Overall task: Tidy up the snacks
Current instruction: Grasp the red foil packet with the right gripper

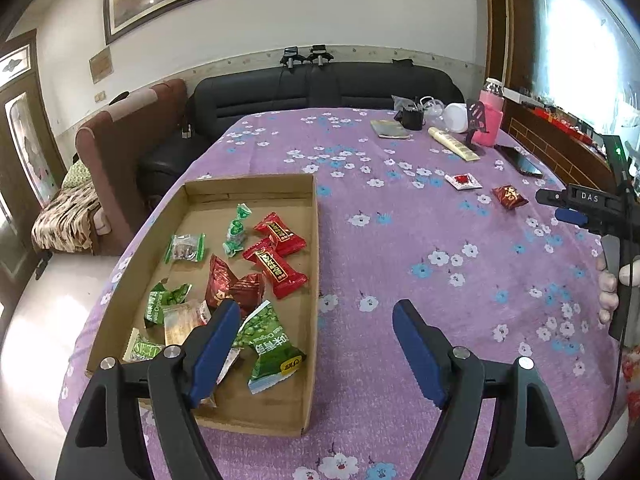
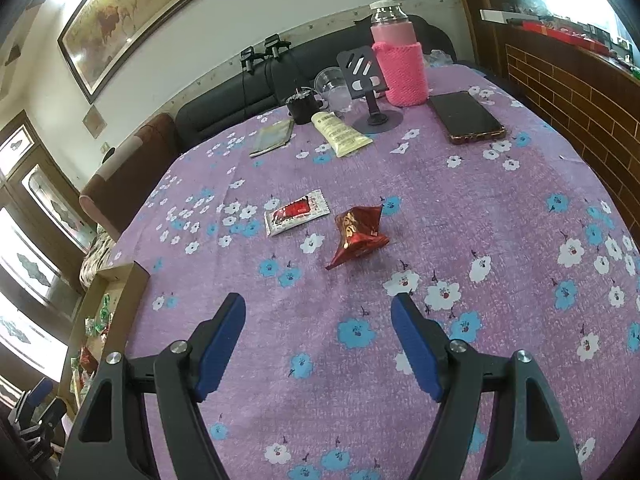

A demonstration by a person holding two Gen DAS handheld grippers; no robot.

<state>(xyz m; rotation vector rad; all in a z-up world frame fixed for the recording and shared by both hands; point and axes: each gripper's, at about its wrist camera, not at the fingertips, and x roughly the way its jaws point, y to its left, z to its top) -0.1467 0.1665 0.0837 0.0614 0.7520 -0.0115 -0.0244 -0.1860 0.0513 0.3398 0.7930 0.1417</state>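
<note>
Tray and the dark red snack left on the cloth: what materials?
Tray: looks like plain brown cardboard, matte, with folded walls and a raw edge. Dark red snack: seems metallic foil or foil-look film, glossy, with sharp creases and bright glints. Which of the two can't be settled from here.

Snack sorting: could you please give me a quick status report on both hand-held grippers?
Left hand-held gripper open, empty, over cardboard tray. Right hand-held gripper open, empty, short of dark red foil candy. Red-and-white sachet also loose. Path clear.
</note>
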